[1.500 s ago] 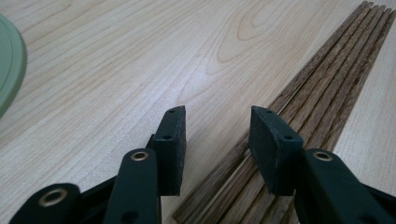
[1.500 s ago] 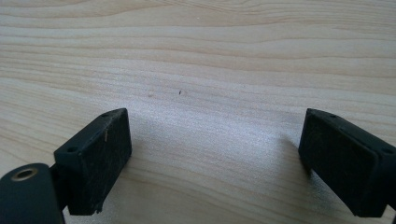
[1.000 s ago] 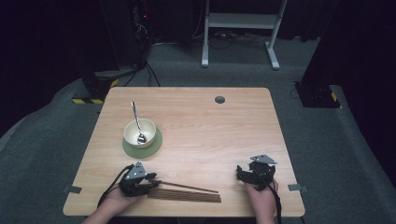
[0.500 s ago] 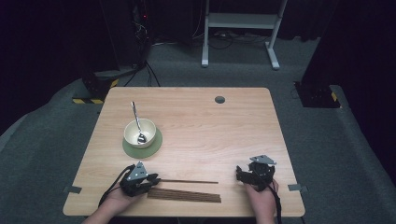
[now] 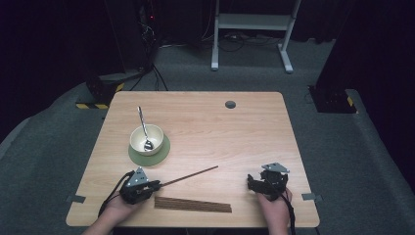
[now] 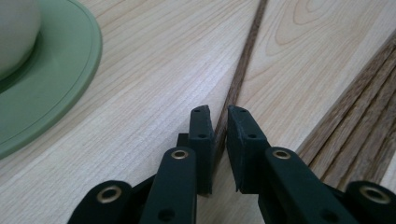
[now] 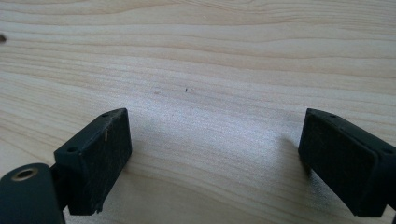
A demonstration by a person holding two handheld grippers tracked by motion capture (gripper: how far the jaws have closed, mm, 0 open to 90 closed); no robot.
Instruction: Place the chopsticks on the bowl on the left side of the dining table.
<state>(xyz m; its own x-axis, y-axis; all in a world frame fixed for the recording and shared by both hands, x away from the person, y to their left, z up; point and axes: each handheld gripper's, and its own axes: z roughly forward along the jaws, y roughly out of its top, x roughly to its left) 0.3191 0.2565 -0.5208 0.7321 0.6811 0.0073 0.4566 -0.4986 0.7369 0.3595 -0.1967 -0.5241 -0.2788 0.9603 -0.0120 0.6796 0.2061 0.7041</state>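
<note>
left gripper (image 5: 157, 185): jaws just closing (nearly together) | right gripper (image 5: 250, 182): jaws wide apart

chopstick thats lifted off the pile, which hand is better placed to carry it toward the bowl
Left. The left gripper is shut on the chopstick, beside the bowl. The right gripper stands open over bare table, farther off.

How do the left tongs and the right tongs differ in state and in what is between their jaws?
The left tongs have just been closing and now pinch a single dark chopstick, while the right tongs stand wide open with only bare table between them. The left tongs sit beside the row of chopsticks; the right tongs rest apart from it. Both are black, hand-held and low over the table.
</note>
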